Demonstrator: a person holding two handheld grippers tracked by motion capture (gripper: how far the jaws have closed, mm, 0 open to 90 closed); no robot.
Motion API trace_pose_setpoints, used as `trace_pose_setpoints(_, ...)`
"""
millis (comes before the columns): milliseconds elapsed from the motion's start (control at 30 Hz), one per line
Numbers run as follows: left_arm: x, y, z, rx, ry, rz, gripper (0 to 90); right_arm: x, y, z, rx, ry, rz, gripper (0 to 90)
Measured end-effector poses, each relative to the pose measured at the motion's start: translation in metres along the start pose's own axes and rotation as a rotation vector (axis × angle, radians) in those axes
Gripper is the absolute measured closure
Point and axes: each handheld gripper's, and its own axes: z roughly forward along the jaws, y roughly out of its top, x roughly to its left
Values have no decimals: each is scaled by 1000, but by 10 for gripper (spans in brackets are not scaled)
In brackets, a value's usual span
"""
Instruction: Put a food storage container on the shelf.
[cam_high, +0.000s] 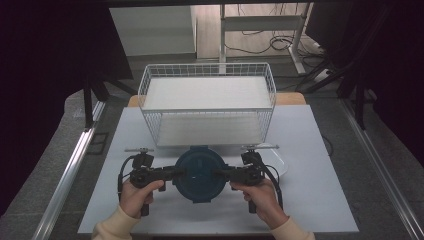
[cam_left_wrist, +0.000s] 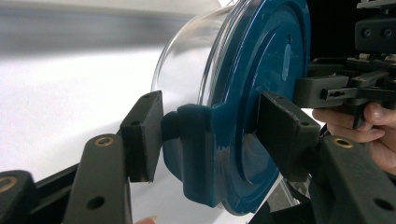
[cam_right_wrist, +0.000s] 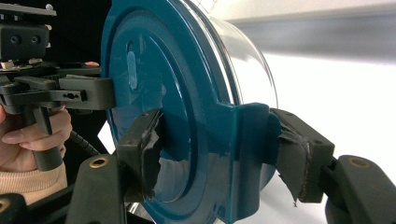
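Both the left gripper (cam_high: 172, 173) and right gripper (cam_high: 223, 175) are clamping the blue-lidded glass container (cam_high: 200, 173) by its latch tabs just in front of the wire basket (cam_high: 207, 111), so uneven lifting is risking a slip.

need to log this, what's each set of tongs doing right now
left tongs: closed on a side clip of the blue-lidded glass container.
right tongs: closed on the opposite clip of the same container.
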Motion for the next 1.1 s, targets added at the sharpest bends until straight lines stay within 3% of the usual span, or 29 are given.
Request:
trace_pose_setpoints(567, -9, 28, -4, -13, -3, 16, 432, 1, 25, -9, -21, 10, -2, 370)
trace_pose_setpoints(1100, -23, 57, -11, -35, -7, 46, 431, 12, 54, -25, -48, 1, -36, 371)
